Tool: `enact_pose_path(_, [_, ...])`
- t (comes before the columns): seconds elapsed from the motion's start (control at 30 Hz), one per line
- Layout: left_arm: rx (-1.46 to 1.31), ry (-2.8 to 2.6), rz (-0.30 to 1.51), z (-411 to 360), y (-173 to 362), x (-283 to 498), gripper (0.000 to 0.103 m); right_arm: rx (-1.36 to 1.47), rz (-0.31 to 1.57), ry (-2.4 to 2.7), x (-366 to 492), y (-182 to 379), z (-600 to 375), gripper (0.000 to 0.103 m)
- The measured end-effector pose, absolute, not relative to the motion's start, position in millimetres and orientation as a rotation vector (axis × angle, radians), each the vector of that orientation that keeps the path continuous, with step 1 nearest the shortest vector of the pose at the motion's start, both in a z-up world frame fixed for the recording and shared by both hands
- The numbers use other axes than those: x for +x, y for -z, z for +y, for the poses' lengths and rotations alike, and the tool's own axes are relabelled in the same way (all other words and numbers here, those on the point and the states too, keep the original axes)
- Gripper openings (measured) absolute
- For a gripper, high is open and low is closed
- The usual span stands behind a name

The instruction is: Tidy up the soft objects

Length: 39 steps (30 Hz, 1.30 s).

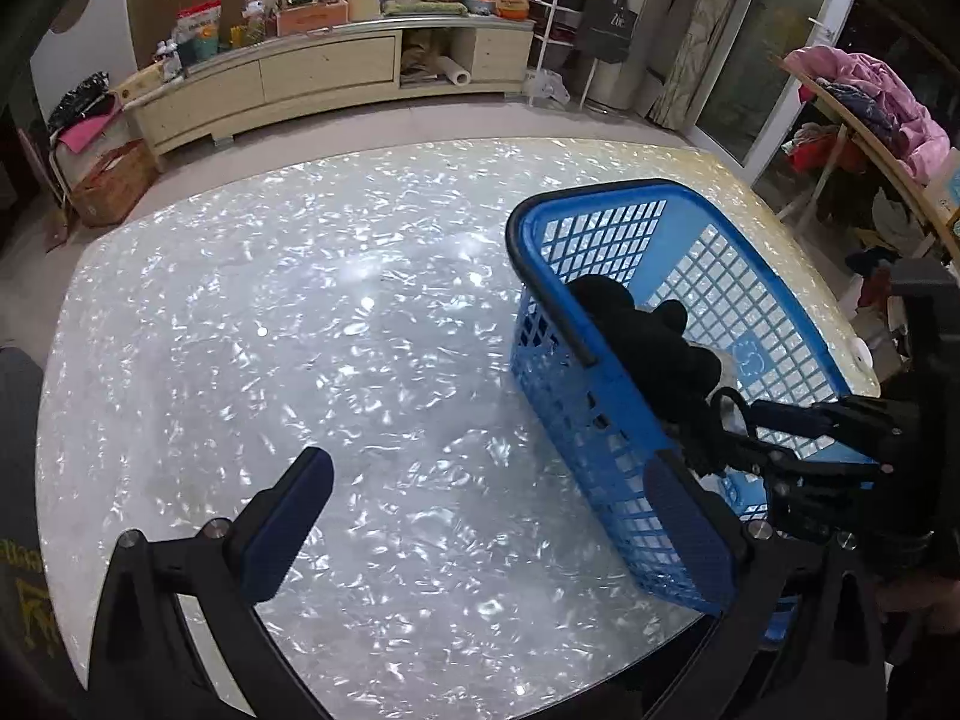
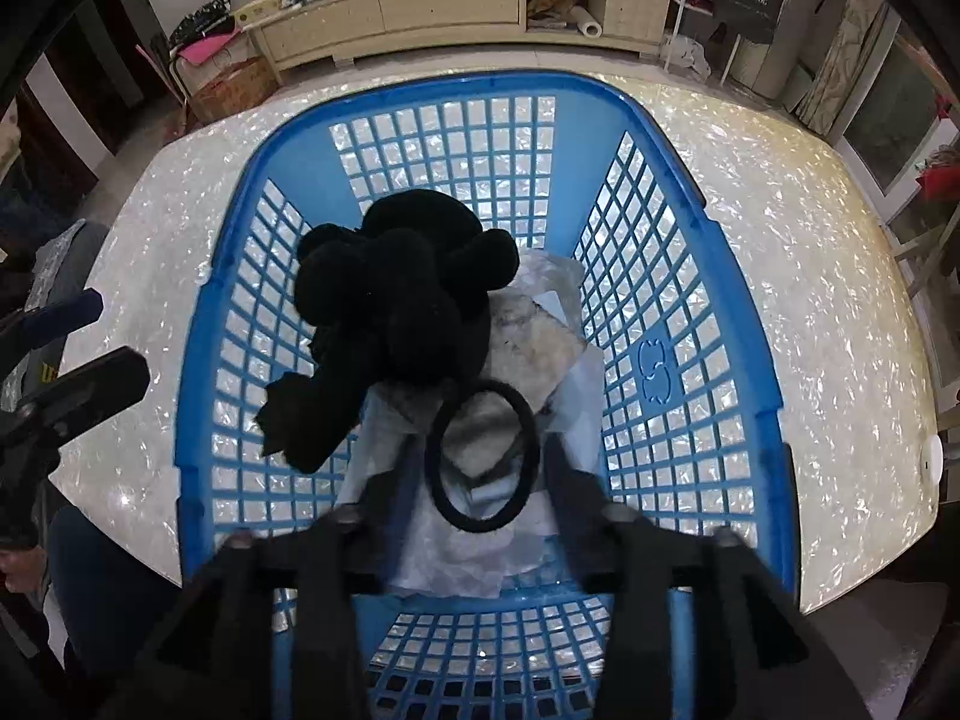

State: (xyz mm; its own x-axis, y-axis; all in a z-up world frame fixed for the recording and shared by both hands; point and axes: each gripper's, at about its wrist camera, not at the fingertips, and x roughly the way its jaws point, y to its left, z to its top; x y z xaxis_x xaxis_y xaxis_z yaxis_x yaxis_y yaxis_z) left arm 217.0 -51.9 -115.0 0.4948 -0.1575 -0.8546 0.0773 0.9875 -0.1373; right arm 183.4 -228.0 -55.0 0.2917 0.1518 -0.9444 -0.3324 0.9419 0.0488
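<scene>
The right gripper (image 2: 486, 468) points steeply down into the blue basket (image 2: 744, 324), jaws parted about halfway, blurred. A black hair tie (image 2: 441, 492) lies flat between the fingers on pale wrapping (image 2: 540, 354) at the basket's near end; whether the pads touch it cannot be told, though it looks released. The tie hangs off a black plush toy (image 2: 402, 294), which lies just beyond the fingertips toward the basket's far wall, its long axis running along the basket. The left gripper (image 1: 480, 504) hovers wide and empty over the table (image 1: 240, 330), beside the basket's left wall. The right hand is clearly nearer the toy.
</scene>
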Motion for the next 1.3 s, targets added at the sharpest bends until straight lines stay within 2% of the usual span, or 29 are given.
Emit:
enact_pose_path(0.07, [-0.087,0.143,1.023,-50,111,211,0.102,-0.156,1.214,-0.328,177,52,-228,0.065])
enact_pose_path(0.17, [-0.082,0.126,0.973,-48,102,201,0.102,-0.155,1.173,-0.318,163,46,-227,0.070])
enact_pose_path(0.2, [-0.081,0.125,0.957,-48,99,197,0.103,-0.152,1.154,-0.312,156,42,-227,0.075])
enact_pose_path(0.23, [-0.084,0.130,0.937,-47,95,192,0.103,-0.142,1.140,-0.312,150,38,-228,0.082])
enact_pose_path(0.27, [-0.090,0.136,0.920,-47,92,188,0.103,-0.118,1.128,-0.317,146,35,-229,0.100])
enact_pose_path(0.3, [-0.098,0.144,0.906,-45,89,184,0.103,-0.084,1.108,-0.323,140,29,-230,0.103])
enact_pose_path(0.47, [-0.170,0.154,0.823,-35,67,161,0.103,-0.086,0.971,-0.335,111,-6,-228,0.103])
enact_pose_path(0.93, [-0.100,0.116,0.551,-38,-20,82,0.103,-0.165,0.553,-0.317,37,-104,-222,0.103])
enact_pose_path(1.3, [-0.070,0.064,0.444,-32,-52,41,0.103,-0.129,0.468,-0.331,21,-117,-215,0.103])
